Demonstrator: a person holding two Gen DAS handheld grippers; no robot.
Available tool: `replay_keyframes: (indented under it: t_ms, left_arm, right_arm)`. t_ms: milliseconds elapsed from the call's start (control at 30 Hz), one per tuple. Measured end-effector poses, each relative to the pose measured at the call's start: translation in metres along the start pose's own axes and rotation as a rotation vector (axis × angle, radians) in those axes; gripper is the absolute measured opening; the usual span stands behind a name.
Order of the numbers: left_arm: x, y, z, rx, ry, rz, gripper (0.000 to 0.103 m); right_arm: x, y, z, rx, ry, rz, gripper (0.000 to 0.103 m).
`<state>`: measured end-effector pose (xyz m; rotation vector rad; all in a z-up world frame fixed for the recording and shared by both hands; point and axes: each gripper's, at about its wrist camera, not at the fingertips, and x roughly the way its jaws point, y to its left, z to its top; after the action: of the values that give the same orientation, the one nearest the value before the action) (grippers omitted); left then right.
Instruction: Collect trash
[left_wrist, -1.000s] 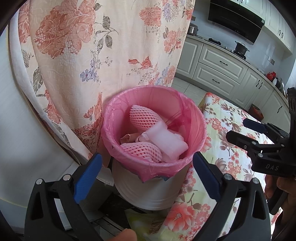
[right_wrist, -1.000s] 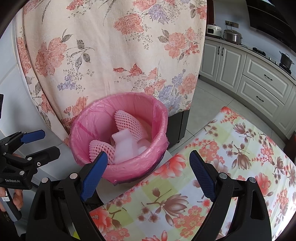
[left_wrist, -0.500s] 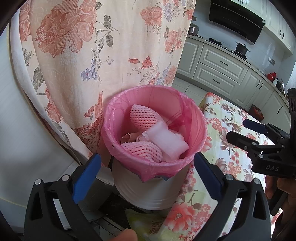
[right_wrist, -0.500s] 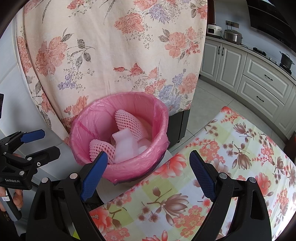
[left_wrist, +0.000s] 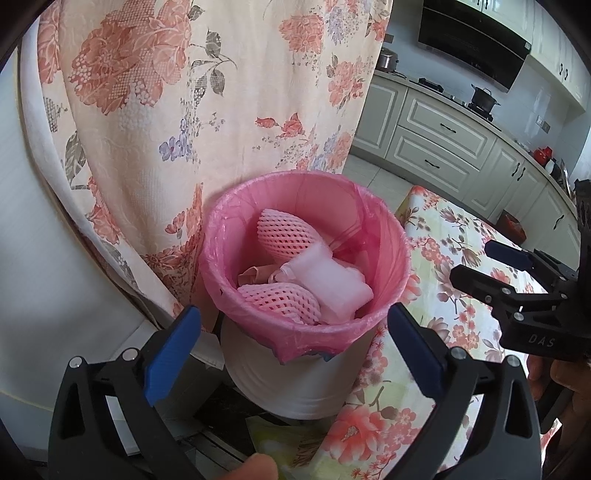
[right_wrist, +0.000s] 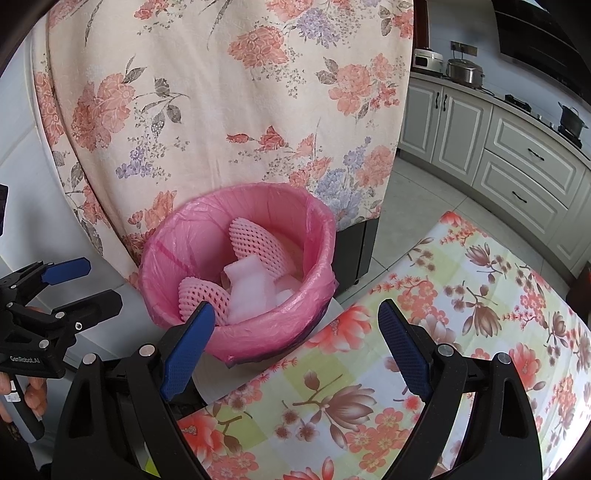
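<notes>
A white bin with a pink bag liner (left_wrist: 388, 236) stands beside the table; it also shows in the right wrist view (right_wrist: 317, 236). Inside lie pink foam fruit nets (left_wrist: 282, 232) and white foam pieces (left_wrist: 332, 284), also visible in the right wrist view as nets (right_wrist: 255, 240) and white foam (right_wrist: 251, 288). My left gripper (left_wrist: 291, 343) is open and empty, just in front of the bin. My right gripper (right_wrist: 295, 350) is open and empty over the table edge beside the bin. Each gripper shows in the other's view, the right (left_wrist: 491, 266) and the left (right_wrist: 77, 284).
A floral tablecloth (right_wrist: 461, 332) covers the table to the right of the bin. A floral cloth (left_wrist: 203, 110) hangs behind the bin. Kitchen cabinets (right_wrist: 517, 155) and a stove with pots stand at the back right. A white wall lies to the left.
</notes>
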<state>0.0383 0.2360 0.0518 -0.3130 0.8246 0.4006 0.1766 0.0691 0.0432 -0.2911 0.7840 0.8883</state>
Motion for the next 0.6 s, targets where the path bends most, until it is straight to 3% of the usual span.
replay_keyframes:
  t_ms: [600]
  left_arm:
    - [0.0005,0.0011,-0.0003,-0.001,0.004,-0.016,0.098]
  right_arm:
    - [-0.0002,0.0009,0.0004,-0.002,0.0,0.003,0.085]
